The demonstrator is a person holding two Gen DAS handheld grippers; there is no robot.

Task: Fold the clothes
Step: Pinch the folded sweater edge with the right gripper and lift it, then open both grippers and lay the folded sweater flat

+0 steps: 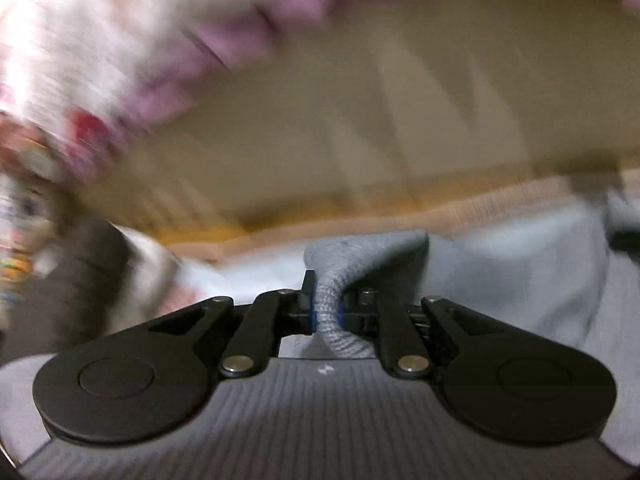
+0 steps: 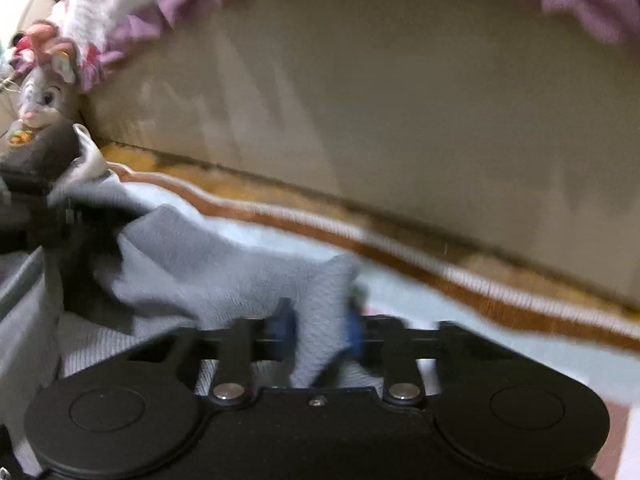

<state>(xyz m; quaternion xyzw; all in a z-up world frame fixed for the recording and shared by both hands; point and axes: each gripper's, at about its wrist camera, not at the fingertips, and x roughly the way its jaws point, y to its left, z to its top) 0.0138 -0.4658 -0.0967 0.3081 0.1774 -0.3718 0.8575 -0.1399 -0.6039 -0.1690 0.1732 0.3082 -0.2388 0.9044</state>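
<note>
We have both sets of jaws pinching the grey knit garment (image 1: pixel 332 312) (soft, light, floppy) by bunched edges; it lies near the bed's (image 2: pixel 400 292) far edge.

Motion blur is smearing most of the left wrist view: the purple-frilled fabric (image 1: pixel 224 52) at the top is dissolving into streaks, and the colourful shapes (image 1: pixel 20 240) at the left edge are staying unreadable. The grey garment (image 1: pixel 520 272) is running out past the right edge. In the right wrist view, the blue pads (image 2: pixel 356 332) are blurring, and the garment's far end is disappearing behind a dark object (image 2: pixel 40 156).
</note>
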